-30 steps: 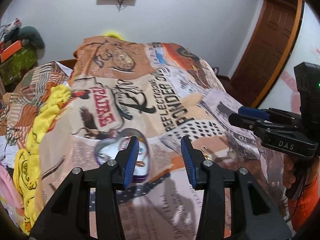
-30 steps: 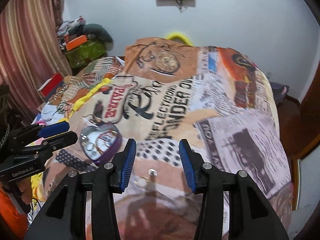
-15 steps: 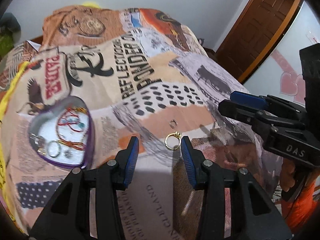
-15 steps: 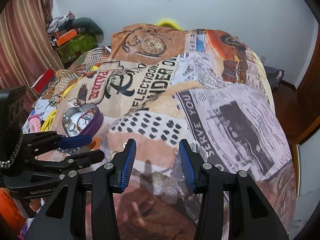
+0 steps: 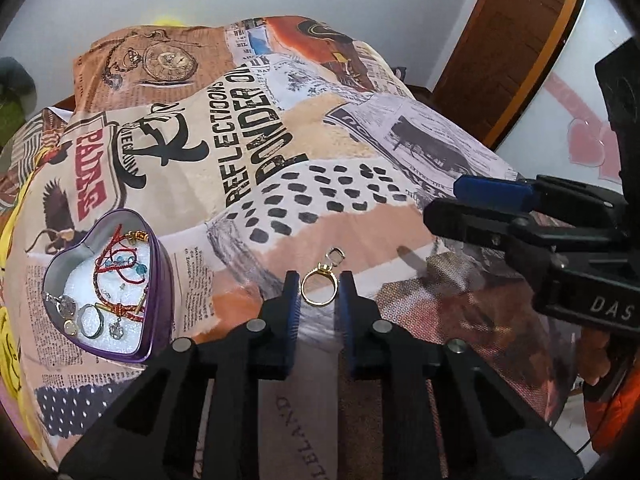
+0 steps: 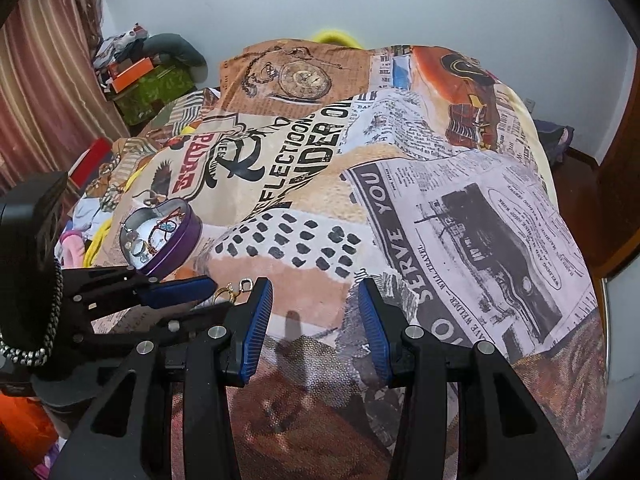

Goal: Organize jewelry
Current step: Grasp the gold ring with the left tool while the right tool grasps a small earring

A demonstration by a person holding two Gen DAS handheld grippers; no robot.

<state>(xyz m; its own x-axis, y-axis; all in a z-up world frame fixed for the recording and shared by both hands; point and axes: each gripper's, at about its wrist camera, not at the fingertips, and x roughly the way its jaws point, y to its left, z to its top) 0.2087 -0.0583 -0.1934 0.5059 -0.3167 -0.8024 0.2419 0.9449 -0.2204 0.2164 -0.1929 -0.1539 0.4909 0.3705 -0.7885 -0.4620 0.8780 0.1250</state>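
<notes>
Jaws on left gripper point(image 5: 319, 290) pinched on small gold ring with a raised setting point(image 5: 318, 289), blue pads touching its band both sides; ring sits on collage-print bedspread point(image 5: 360, 168). Small silver ring point(image 5: 335, 255) lies just beyond it. Right gripper point(image 6: 315, 300) jaws apart, nothing between, hovering over the spread. Purple heart-shaped tin point(image 5: 158, 280), open, holds red cord bracelet point(image 5: 116, 276) and other pieces, left of gold ring.

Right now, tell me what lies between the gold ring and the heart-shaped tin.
Only bare printed bedspread and the left gripper's left finger separate the gold ring from the heart-shaped tin; no other jewelry. The left wrist view shows it best.
</notes>
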